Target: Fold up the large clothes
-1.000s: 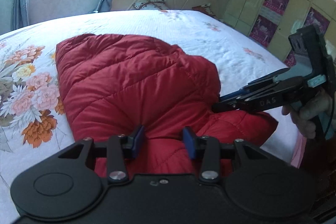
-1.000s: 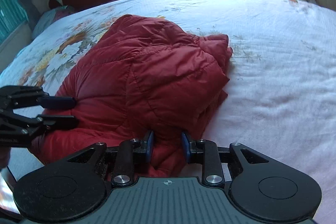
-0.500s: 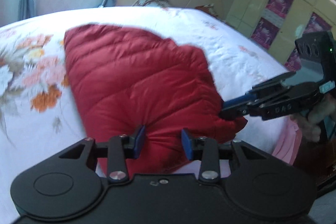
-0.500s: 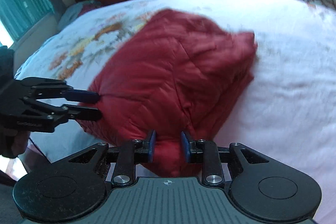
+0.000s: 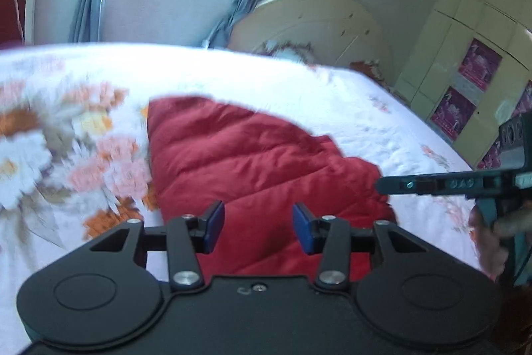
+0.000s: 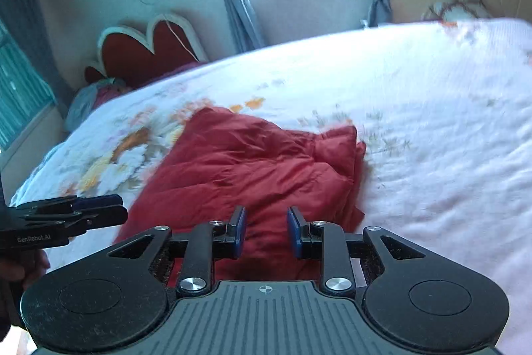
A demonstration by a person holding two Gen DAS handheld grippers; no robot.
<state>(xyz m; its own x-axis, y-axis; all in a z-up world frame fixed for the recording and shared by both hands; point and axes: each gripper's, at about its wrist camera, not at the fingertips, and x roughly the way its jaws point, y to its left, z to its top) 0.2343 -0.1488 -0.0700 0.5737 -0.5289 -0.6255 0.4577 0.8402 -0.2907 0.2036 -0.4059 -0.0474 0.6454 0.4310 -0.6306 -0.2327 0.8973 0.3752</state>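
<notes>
Two tools [image 5: 257, 227] [image 6: 266, 232] hover open above the red jacket [image 5: 259, 168].

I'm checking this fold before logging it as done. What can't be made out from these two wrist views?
- Near edge of the red jacket: hidden behind each gripper's body in both views.
- Grip of the left gripper and right gripper: fabric shows between the pads, contact unclear.
- Floral bedspread: motion-blurred in the left view.
- Sleeves, zip: folded out of sight.

left gripper [image 5: 256, 227]: jaws parted, just widened | right gripper [image 6: 266, 232]: parted
</notes>
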